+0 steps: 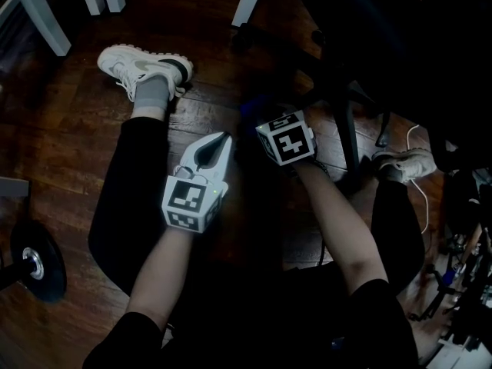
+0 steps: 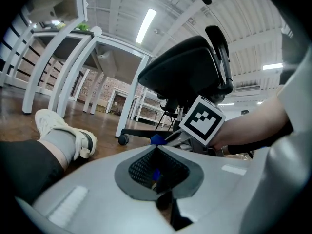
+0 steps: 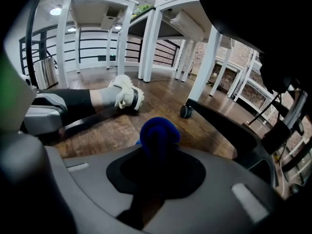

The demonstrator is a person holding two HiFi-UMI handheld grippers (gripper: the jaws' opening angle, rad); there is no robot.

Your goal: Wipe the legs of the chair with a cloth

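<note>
Right, from my remote seat I read the right gripper point(image 3: 158, 152) as clamped on the blue cloth point(image 3: 159, 134). The cloth is bunched into a rounded wad that pokes out past the jaw tips, dead ahead at 12 o'clock in the right gripper view. The chair leg point(image 3: 229, 128), a black spoke of the base, runs from its caster point(image 3: 185, 112) at about 1 o'clock of the cloth down toward 4 o'clock. I see a strip of wooden floor point(image 3: 122, 130) between cloth and leg, so they are near but apart.

The left gripper point(image 2: 157, 149) has its jaws pressed together with nothing between them. In the left gripper view the cloth shows just beyond its tips at 12 o'clock. The right gripper is at 1 o'clock, and the black chair seat point(image 2: 185, 72) is above that.

In the head view the two grippers sit side by side between the person's outstretched legs, the right one slightly further forward. One white sneaker point(image 1: 144, 68) lies at 11 o'clock of the left gripper. The other sneaker point(image 1: 403, 164) lies at 3 o'clock of the right gripper. The chair fills the 1 to 2 o'clock corner, too dark for me to make out much. White desk legs point(image 1: 38, 10) stand at 10 o'clock, and a weight plate point(image 1: 34, 261) rests on the floor at 8 o'clock.
</note>
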